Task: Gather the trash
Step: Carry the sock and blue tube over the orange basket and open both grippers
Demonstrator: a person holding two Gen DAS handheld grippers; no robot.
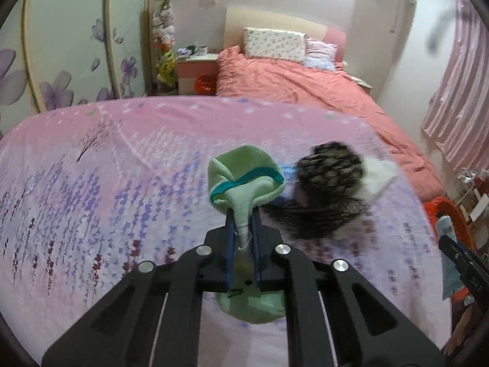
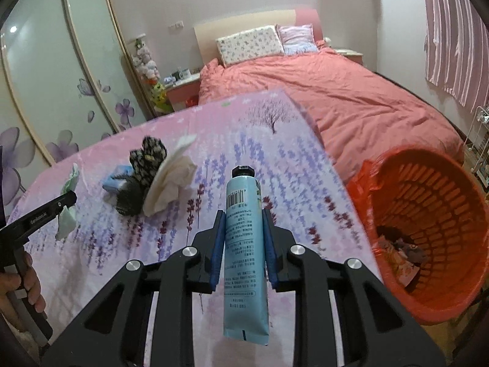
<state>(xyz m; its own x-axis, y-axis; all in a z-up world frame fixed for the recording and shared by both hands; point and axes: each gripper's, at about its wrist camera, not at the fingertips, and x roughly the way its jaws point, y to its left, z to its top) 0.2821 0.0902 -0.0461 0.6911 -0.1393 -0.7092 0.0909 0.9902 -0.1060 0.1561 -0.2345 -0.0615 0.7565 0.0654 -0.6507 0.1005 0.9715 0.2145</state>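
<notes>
round orange slatted plastic basket [image 2: 434, 232] at 3 o'clock, crumpled paper scraps [image 2: 400, 253] inside. right gripper [image 2: 243, 229] clamps pale blue squeeze tube [image 2: 244, 244]; left gripper [image 1: 243, 229] pinches green fleece cloth [image 1: 244, 180].

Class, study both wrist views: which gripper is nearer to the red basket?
Right. The right gripper, holding the blue tube, is beside the red basket. The left gripper, holding a green sock, is across the table.

The dark cloth [image 1: 330, 189] is smeared by blur in the left view, its pattern unreadable, and it covers most of the blue box [image 2: 117, 180]. The tube [image 2: 244, 244] print is too small to read. The basket [image 2: 452, 302] runs off the right edge; its scraps [image 2: 400, 252] can't be identified
</notes>
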